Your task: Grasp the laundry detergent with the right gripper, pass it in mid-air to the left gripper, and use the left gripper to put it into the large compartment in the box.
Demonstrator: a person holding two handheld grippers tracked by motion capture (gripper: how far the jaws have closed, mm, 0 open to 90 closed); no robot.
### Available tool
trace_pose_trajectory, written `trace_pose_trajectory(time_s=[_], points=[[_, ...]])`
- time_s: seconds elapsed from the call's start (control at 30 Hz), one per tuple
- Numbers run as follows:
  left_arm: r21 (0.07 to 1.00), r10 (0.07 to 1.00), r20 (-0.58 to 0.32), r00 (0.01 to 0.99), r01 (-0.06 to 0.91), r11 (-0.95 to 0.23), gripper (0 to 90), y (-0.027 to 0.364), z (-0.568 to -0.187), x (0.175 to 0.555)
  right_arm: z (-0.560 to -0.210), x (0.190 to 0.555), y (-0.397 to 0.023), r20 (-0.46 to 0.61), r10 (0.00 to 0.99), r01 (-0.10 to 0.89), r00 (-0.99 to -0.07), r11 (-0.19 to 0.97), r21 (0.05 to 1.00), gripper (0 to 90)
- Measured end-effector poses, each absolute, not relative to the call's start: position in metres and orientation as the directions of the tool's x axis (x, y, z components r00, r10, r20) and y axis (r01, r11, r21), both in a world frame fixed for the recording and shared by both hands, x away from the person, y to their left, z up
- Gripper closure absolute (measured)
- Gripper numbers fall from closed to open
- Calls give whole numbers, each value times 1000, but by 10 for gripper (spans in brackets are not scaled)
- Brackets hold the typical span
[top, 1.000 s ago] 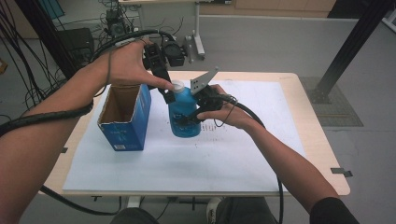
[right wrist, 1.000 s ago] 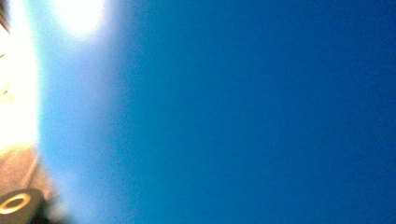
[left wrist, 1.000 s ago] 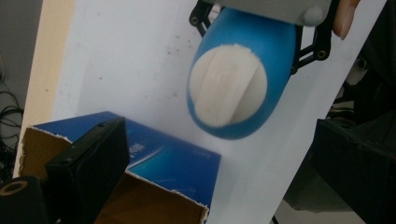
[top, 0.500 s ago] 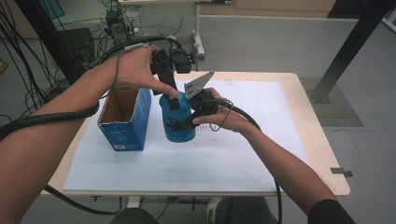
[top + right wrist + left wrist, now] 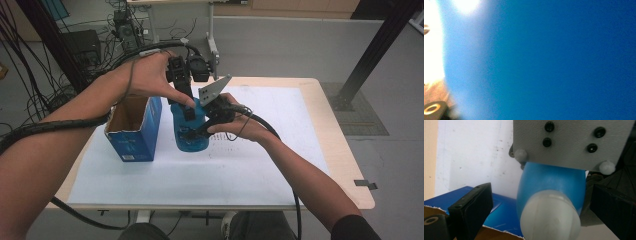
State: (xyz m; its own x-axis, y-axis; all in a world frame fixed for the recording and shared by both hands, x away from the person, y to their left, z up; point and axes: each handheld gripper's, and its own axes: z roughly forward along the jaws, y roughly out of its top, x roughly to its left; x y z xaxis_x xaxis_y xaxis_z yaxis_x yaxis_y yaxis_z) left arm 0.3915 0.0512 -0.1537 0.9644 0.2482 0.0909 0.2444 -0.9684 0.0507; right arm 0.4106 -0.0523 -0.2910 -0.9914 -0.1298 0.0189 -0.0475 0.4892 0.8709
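Standing toward the far-left part of the desk (image 5: 320, 150), on its white sheet (image 5: 280, 165), the open blue box (image 5: 134, 131) sits near the left edge with its flaps up and brown inside showing. It carries a small white label low on its near face, too small to read. Just right of the box and apart from it, the blue bottle (image 5: 192, 131) stands about mid-way along the far half of the desk. The right gripper (image 5: 197, 131) presses on the bottle's side from the right, clenched on it; in its own view the bottle's blue wall sits right against the lens. The left gripper (image 5: 186, 102) comes down from above at the bottle's top. In the left gripper view the pale cap (image 5: 550, 216) sits between its two jaws, both standing clear of it, so that gripper is released. No writing on the bottle can be read.
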Motion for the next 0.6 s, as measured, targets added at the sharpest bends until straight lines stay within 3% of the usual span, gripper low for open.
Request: trace_pose_trajectory(time_s=[0.6], points=[[46,226,76,971,223,-974,55,47,-159,391,-288,410,-54,-6,-131,-68,-991,478,876,436]])
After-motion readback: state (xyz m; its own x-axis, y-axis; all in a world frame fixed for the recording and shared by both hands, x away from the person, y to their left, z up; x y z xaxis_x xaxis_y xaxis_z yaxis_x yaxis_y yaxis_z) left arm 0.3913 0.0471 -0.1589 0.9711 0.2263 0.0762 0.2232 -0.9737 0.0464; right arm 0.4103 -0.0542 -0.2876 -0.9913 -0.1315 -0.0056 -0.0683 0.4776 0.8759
